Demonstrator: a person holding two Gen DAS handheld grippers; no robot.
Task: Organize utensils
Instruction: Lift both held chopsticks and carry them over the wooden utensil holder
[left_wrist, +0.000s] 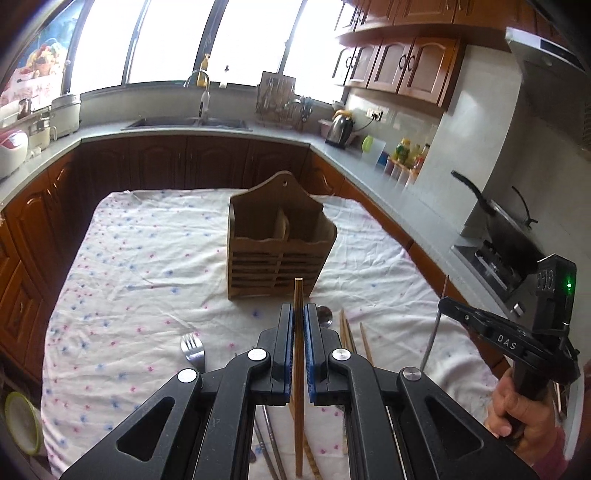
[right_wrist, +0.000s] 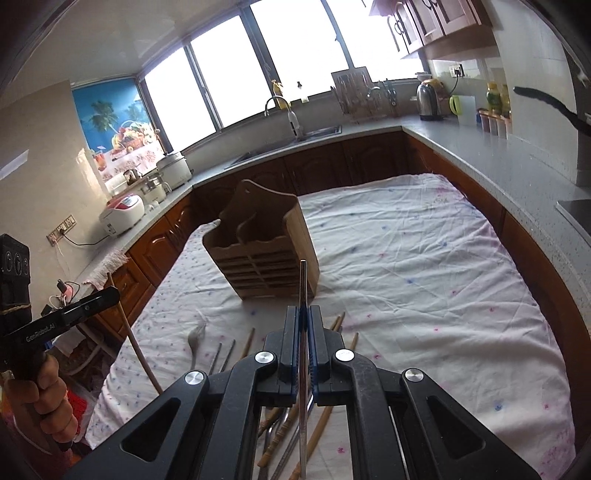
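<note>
While both grippers hang above the near edge of the table, each is already loaded: left gripper (left_wrist: 299, 314) is clamped on a wooden chopstick (left_wrist: 298, 354), right gripper (right_wrist: 303, 315) is clamped on a thin metal chopstick (right_wrist: 303, 332). Both sticks run lengthwise between the pads, tips poking out ahead.

Wooden utensil holder (left_wrist: 280, 243) stands upright mid-table on the floral cloth (left_wrist: 122, 266), two compartments split by a centre divider, both look empty from here. Rest of the pile is still on the cloth near the front edge: fork (left_wrist: 192, 349), spoon (left_wrist: 325, 315), more loose chopsticks (right_wrist: 340, 321).

Step in hand, I'd say: carry to the holder and drop in.

- Sort by material, wood in one compartment, metal in the other.
- Tip each stick near vertical over its slot before letting go; grip is mid-shaft, so it could pivot.
- Go one hand at a time, the openings sit side by side.
- Release low, the holder may tip if knocked.
</note>
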